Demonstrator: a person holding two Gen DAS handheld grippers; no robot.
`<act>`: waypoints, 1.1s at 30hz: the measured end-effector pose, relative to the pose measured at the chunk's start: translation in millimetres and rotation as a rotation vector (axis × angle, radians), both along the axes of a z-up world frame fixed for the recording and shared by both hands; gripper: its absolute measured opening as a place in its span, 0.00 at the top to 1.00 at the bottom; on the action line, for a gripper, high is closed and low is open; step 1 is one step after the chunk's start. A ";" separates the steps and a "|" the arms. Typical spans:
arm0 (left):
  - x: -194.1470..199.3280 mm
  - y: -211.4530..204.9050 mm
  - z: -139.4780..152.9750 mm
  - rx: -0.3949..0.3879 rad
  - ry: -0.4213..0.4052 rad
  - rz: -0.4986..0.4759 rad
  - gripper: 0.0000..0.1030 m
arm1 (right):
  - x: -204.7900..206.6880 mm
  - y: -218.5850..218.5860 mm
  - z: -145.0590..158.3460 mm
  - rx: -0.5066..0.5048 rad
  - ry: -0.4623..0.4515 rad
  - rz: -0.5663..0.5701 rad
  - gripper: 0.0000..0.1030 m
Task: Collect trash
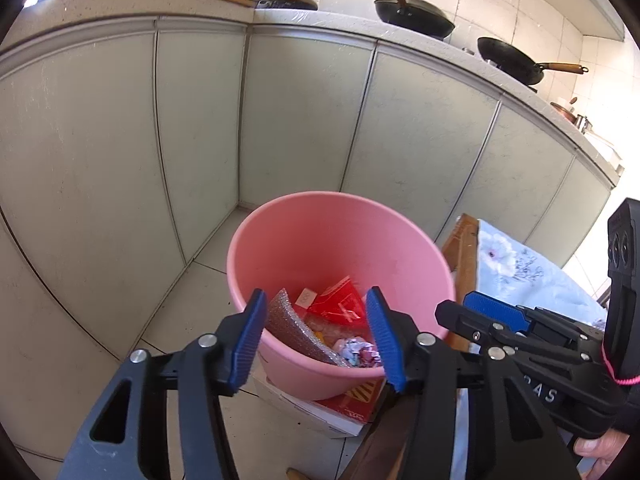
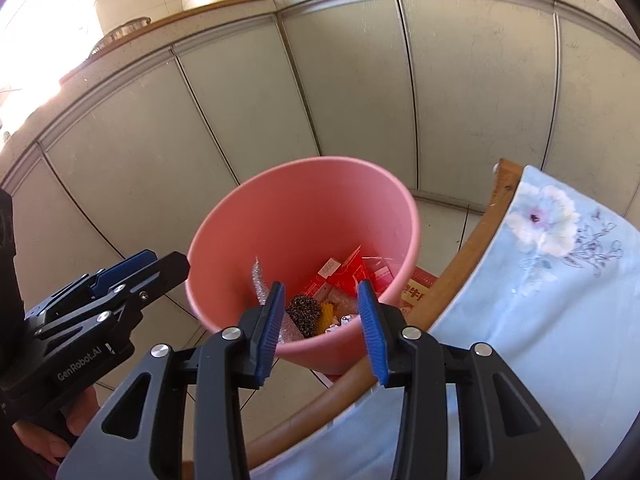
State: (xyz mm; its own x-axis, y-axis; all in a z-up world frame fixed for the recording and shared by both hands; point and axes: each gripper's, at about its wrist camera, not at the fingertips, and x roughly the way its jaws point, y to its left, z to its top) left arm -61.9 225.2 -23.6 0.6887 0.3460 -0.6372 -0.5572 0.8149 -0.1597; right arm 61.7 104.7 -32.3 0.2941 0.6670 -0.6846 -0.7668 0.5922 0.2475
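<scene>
Left tongs (image 1: 316,334) and right tongs (image 2: 322,326) are both hanging spread over the pink bin (image 2: 304,216), nothing between the pads. Trash (image 1: 340,312) is lying at the bin bottom: red wrappers, bubble wrap, crumpled paper. Bin is sitting on the floor beside a cloth-covered table (image 2: 560,300), near grey cabinets (image 1: 300,120).

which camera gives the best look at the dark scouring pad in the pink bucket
The right wrist view. There the scouring pad shows as a dark, wiry round lump low in the pink bucket, framed between the right gripper pads. In the left wrist view it cannot be made out among the wrappers.
</scene>
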 end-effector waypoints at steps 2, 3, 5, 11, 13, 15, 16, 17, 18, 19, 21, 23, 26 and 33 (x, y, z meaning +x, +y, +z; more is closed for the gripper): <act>-2.8 -5.5 5.3 0.002 -0.007 -0.004 0.46 | -6.4 -9.2 3.8 0.001 -0.021 -0.003 0.51; -4.1 -8.1 8.0 0.002 -0.010 -0.006 0.45 | -10.6 -14.8 6.8 -0.002 -0.036 -0.008 0.49; -6.6 -13.6 13.0 0.000 -0.015 -0.008 0.38 | -17.5 -24.6 10.8 -0.005 -0.056 -0.017 0.46; -16.5 -31.7 28.7 0.018 -0.032 -0.024 0.35 | -32.3 -49.9 21.3 0.005 -0.078 -0.046 0.38; -19.9 -39.3 34.3 0.032 -0.040 -0.028 0.35 | -37.7 -58.3 24.9 0.013 -0.088 -0.055 0.36; -21.3 -46.3 39.1 0.045 -0.045 -0.035 0.35 | -41.3 -63.9 29.4 0.022 -0.098 -0.062 0.34; -22.1 -50.2 41.0 0.052 -0.048 -0.038 0.35 | -43.3 -67.1 31.0 0.025 -0.104 -0.066 0.32; -23.7 -54.0 42.9 0.059 -0.050 -0.042 0.35 | -45.2 -70.0 32.5 0.027 -0.108 -0.069 0.32; -25.1 -58.4 45.0 0.065 -0.052 -0.049 0.35 | -46.9 -71.9 33.2 0.027 -0.111 -0.071 0.31; -26.3 -61.1 46.0 0.067 -0.053 -0.053 0.35 | -48.6 -74.5 34.2 0.028 -0.113 -0.072 0.31; -28.6 -68.8 49.2 0.077 -0.053 -0.064 0.35 | -51.7 -77.7 36.4 0.028 -0.119 -0.077 0.31; -30.2 -74.3 51.7 0.089 -0.053 -0.071 0.35 | -54.1 -83.2 37.6 0.026 -0.126 -0.085 0.31; -34.7 -82.9 55.6 0.103 -0.057 -0.078 0.35 | -57.3 -89.9 38.2 0.028 -0.127 -0.095 0.31; -40.9 -97.1 61.1 0.118 -0.062 -0.103 0.36 | -66.9 -104.8 44.3 0.030 -0.151 -0.126 0.30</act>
